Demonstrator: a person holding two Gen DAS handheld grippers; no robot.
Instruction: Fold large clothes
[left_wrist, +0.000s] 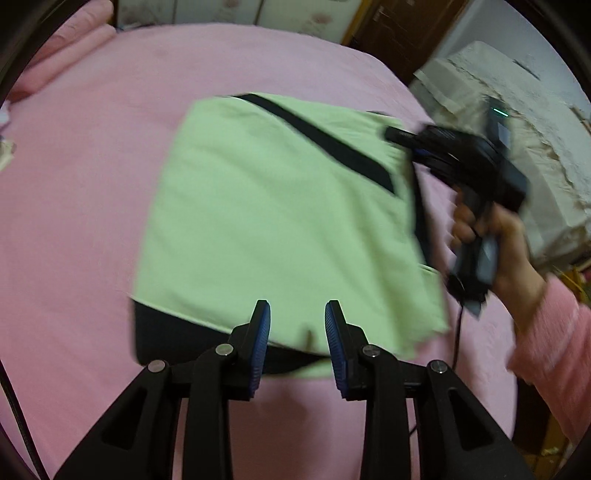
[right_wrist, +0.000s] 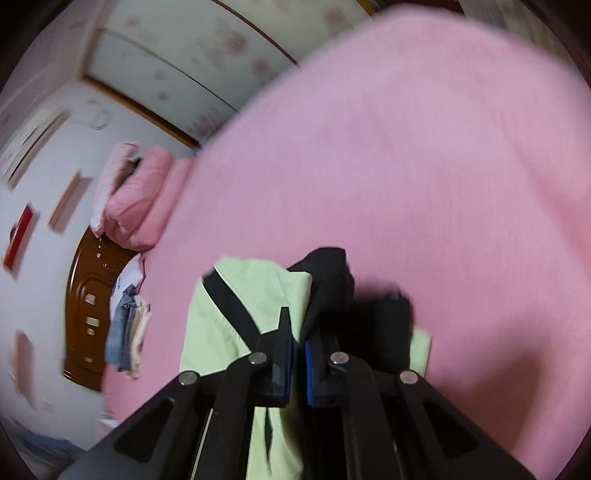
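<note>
A light green garment with black trim (left_wrist: 266, 206) lies partly folded on the pink bed (left_wrist: 92, 184). My left gripper (left_wrist: 297, 314) is open and empty, just above the garment's near edge. My right gripper (left_wrist: 397, 134), seen from the left wrist view, holds the garment's right edge lifted off the bed. In the right wrist view my right gripper (right_wrist: 297, 328) is shut on the green and black cloth (right_wrist: 258, 291), which bunches between the fingers. The view is blurred.
Pink pillows (right_wrist: 136, 199) and a brown wooden headboard (right_wrist: 88, 302) stand at the bed's end. Folded clothes (right_wrist: 127, 336) hang at the bed's edge. A covered white unit (left_wrist: 517, 129) stands to the right of the bed.
</note>
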